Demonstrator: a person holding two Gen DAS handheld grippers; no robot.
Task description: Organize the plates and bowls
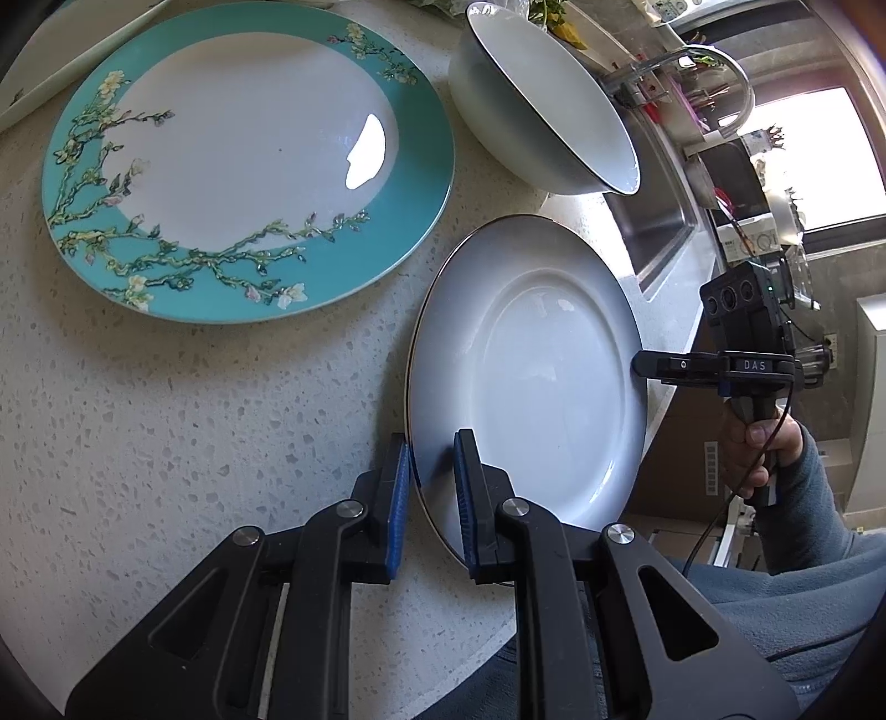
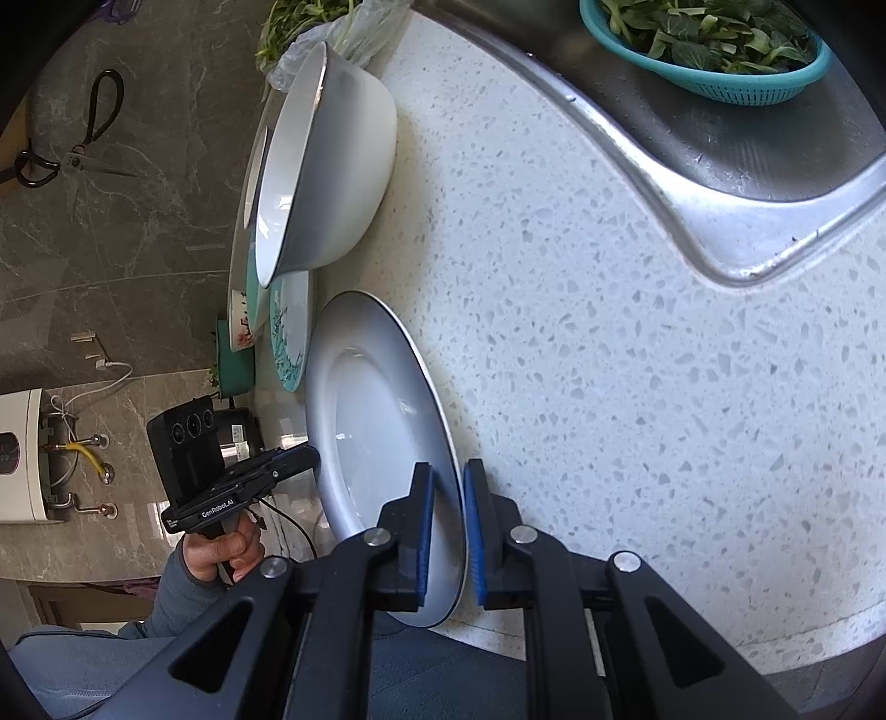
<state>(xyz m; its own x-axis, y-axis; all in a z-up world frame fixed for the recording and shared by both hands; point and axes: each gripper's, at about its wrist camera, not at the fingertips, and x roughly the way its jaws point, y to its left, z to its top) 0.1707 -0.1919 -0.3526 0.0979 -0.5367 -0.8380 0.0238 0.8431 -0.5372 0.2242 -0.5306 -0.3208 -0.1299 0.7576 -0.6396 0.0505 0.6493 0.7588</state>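
Note:
A white plate with a dark rim (image 1: 531,382) is held between both grippers just above the speckled counter (image 1: 194,399). My left gripper (image 1: 434,443) is shut on its near rim. My right gripper (image 2: 448,482) is shut on the opposite rim of the same plate (image 2: 376,421) and shows in the left wrist view (image 1: 642,365). A teal floral plate (image 1: 243,160) lies flat on the counter to the left. A white bowl (image 1: 542,105) sits beyond the white plate; it also shows in the right wrist view (image 2: 332,160).
A steel sink (image 2: 720,155) with a faucet (image 1: 714,72) lies past the counter edge. A teal colander of greens (image 2: 714,50) sits in the sink. A bag of greens (image 2: 326,27) lies behind the bowl. A white board (image 1: 72,61) lies at far left.

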